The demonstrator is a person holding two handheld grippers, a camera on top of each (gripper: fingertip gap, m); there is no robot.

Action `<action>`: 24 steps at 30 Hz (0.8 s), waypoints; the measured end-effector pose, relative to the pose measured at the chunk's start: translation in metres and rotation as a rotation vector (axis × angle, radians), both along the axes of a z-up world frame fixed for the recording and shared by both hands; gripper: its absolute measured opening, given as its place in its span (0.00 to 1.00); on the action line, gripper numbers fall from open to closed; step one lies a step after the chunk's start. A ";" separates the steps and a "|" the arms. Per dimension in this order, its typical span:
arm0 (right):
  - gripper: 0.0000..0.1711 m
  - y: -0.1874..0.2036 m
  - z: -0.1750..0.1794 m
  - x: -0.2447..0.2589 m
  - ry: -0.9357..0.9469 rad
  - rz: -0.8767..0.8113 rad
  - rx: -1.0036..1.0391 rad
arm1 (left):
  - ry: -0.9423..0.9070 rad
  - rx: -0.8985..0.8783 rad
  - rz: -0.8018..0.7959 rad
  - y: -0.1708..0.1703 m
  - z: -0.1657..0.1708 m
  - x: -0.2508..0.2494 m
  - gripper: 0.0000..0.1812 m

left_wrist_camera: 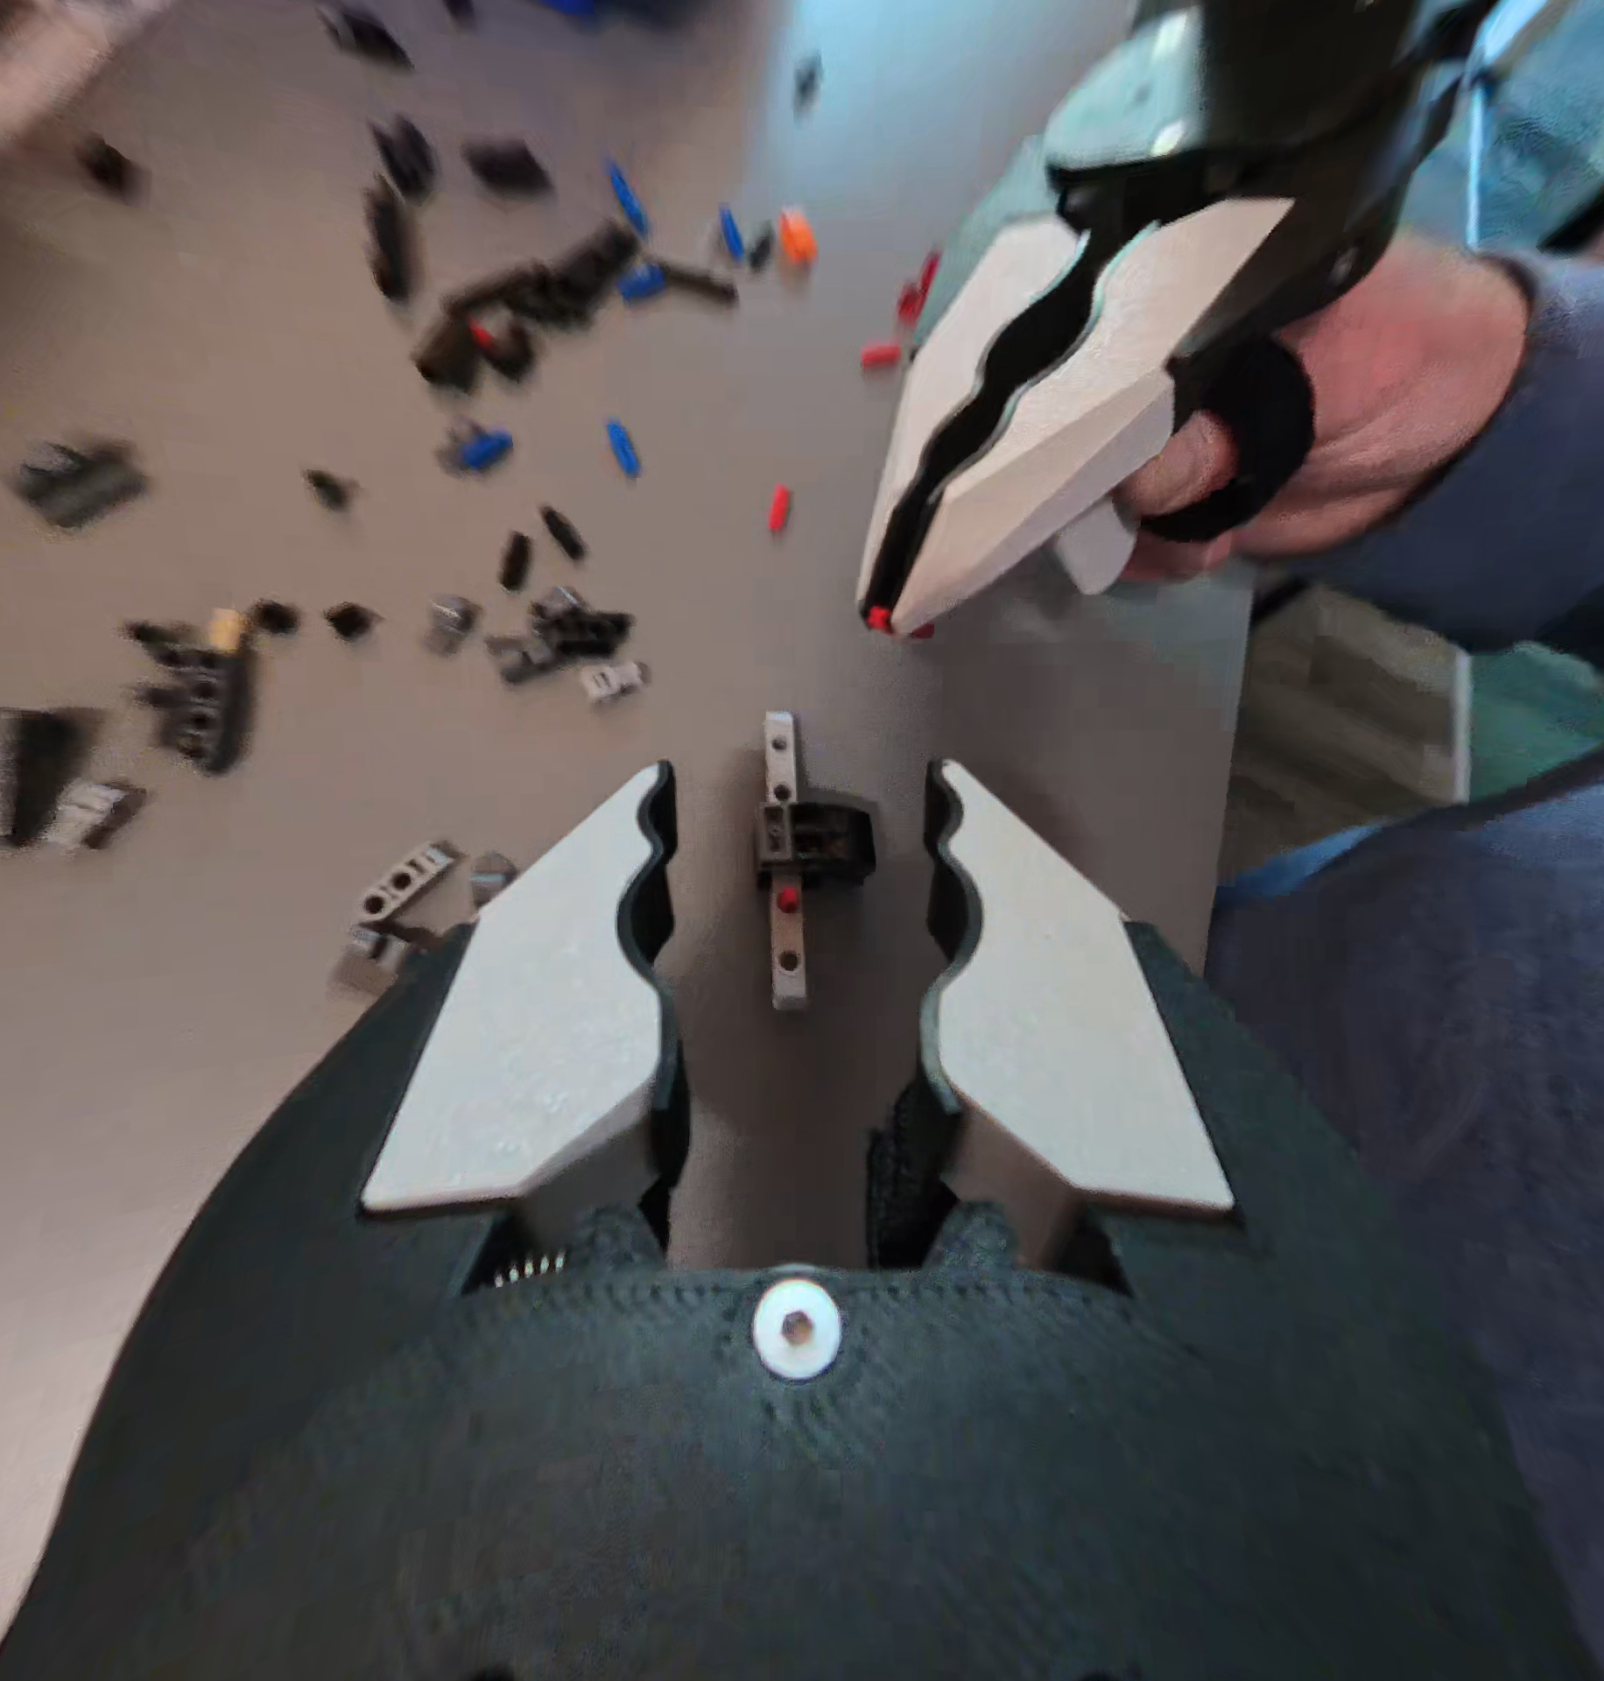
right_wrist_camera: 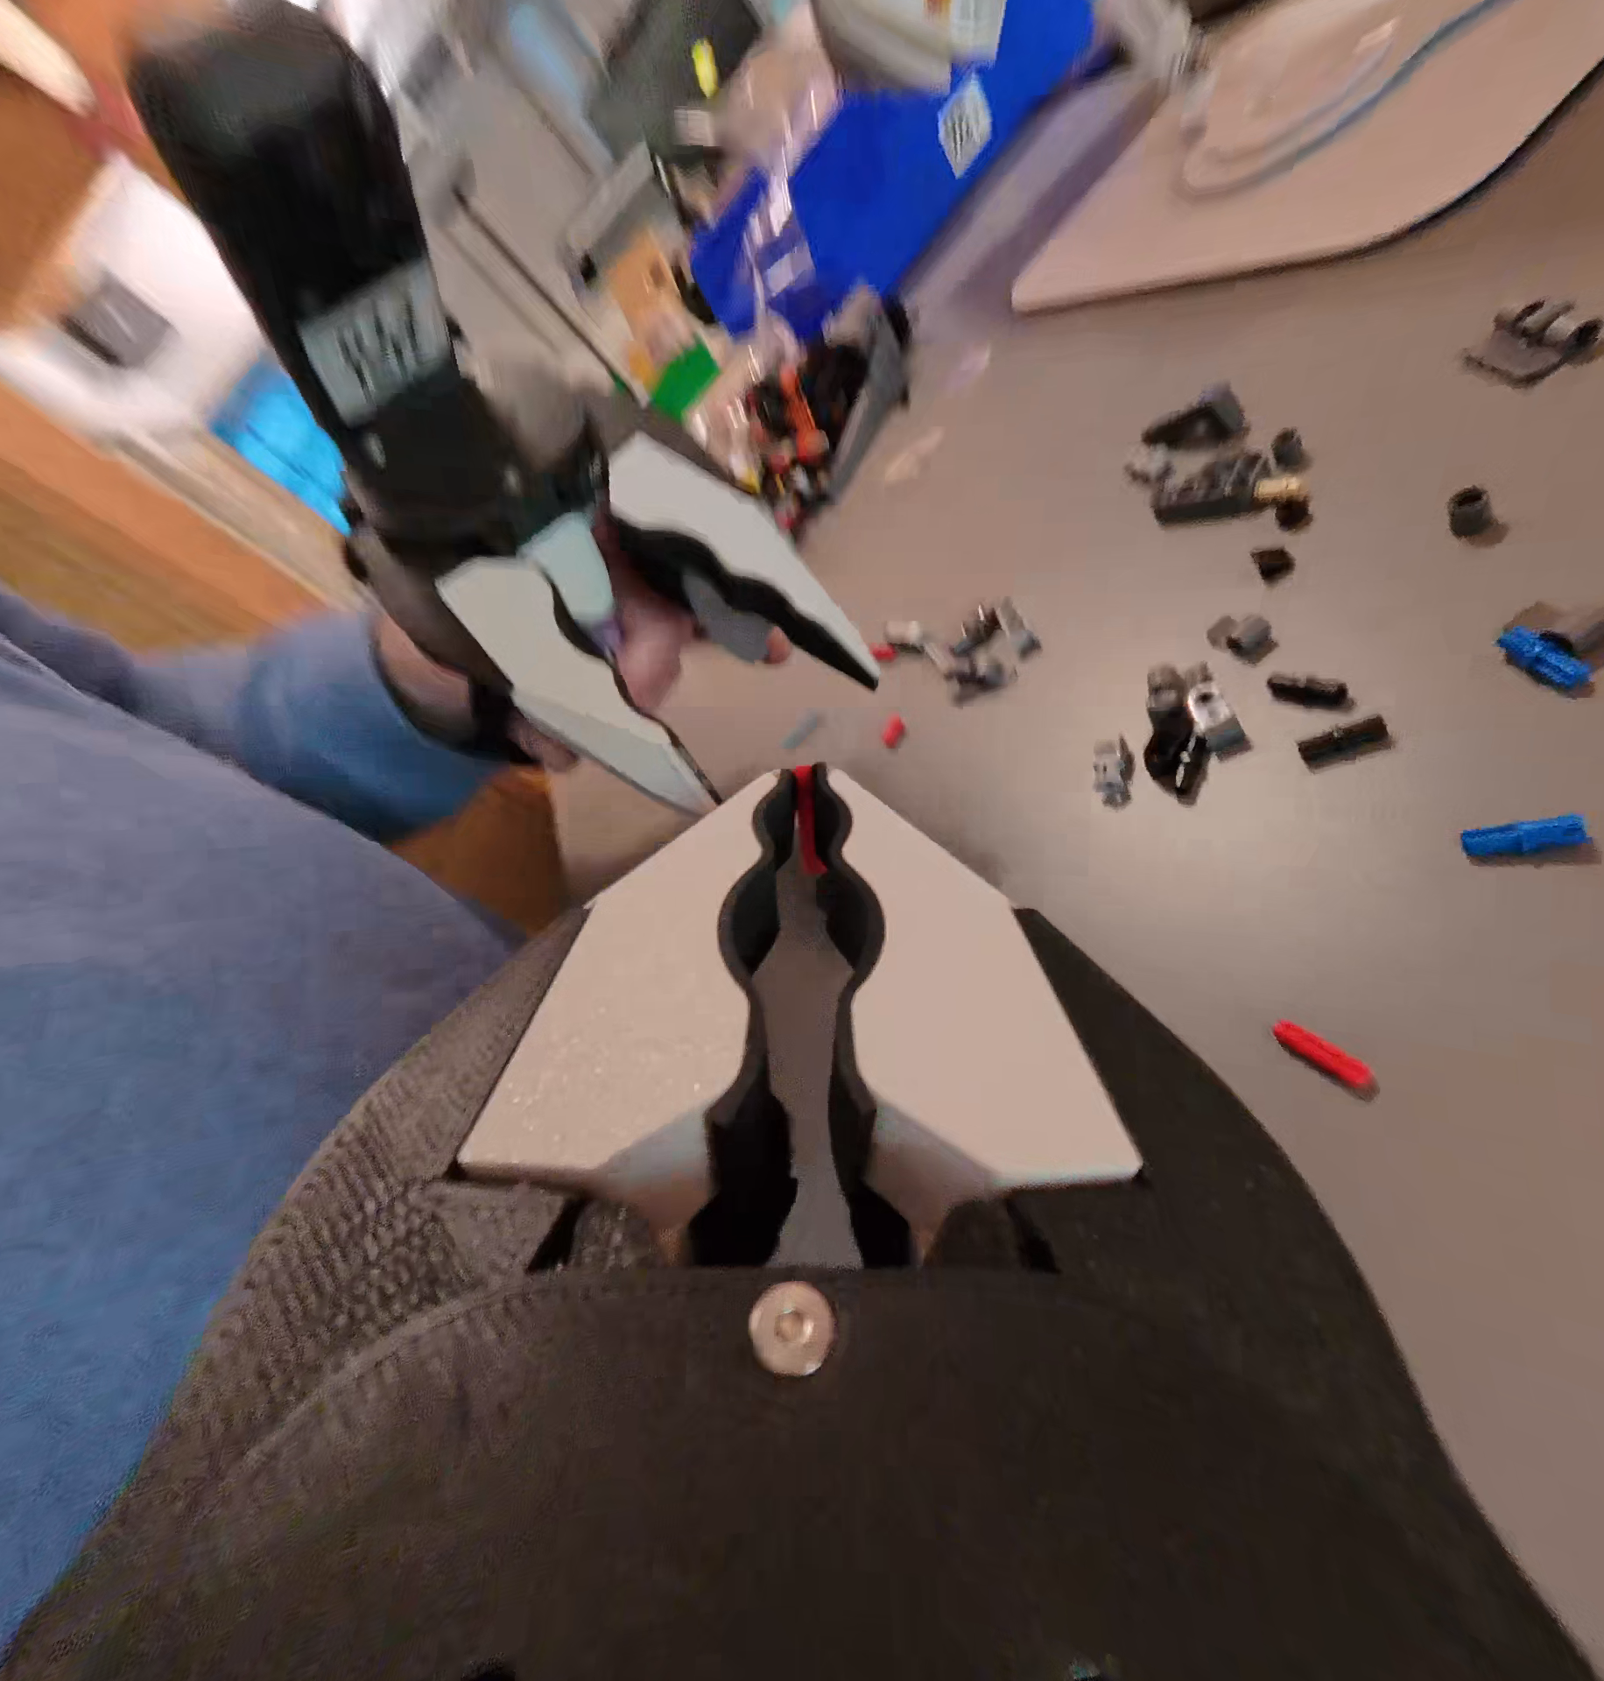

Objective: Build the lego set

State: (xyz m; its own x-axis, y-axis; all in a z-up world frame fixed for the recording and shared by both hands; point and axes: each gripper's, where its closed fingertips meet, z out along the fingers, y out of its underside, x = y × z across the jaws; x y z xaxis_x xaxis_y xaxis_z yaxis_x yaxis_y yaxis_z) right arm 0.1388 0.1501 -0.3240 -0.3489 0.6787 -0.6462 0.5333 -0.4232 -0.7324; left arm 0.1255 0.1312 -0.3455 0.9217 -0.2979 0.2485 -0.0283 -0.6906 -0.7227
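two grippers: left gripper, right gripper
left gripper: released, straddling grey beam assembly
right gripper: clenched on red pin, just beyond assembly
loose bricks: scattered beyond assembly on table

- No writing can be read in either view.
- The white stickers on the blue board far behind the table are too blurred to make out.

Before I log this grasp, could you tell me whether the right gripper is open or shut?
Shut: the right gripper has its fingertips pinched on a small red pin; the left wrist view shows the same.
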 end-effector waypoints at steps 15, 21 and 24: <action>0.00 0.001 0.067 -0.027 0.237 -0.133 -0.601 | 0.013 0.366 0.242 0.033 0.065 0.002 0.12; 0.00 -0.004 0.070 -0.020 0.241 -0.106 -0.560 | -0.059 0.373 0.254 0.026 0.068 0.007 0.01; 0.00 -0.007 0.070 -0.014 0.232 -0.090 -0.525 | -0.014 0.367 0.223 0.022 0.067 0.011 0.01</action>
